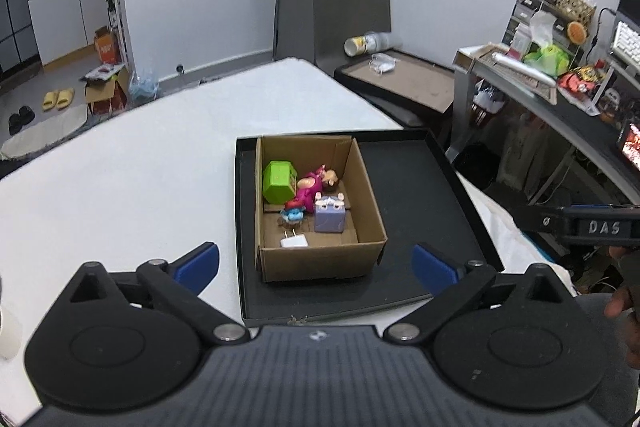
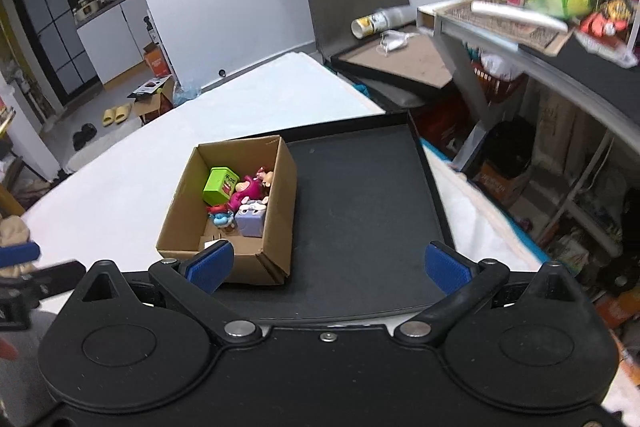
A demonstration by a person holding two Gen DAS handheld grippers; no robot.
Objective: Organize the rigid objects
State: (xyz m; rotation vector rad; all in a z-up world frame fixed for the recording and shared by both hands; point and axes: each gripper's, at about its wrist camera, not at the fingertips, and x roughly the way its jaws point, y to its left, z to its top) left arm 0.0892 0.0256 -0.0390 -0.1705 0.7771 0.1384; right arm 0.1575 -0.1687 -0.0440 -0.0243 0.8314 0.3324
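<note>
Toys all sit in the cardboard box [image 1: 320, 211], so we've both grippers' jaws wide open, empty, above it.

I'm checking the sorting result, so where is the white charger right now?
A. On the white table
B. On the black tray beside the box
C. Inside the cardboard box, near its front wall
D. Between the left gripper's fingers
C: the charger lies on the floor of the box, just behind its front wall, in front of the toys; the left gripper is open and empty.
</note>
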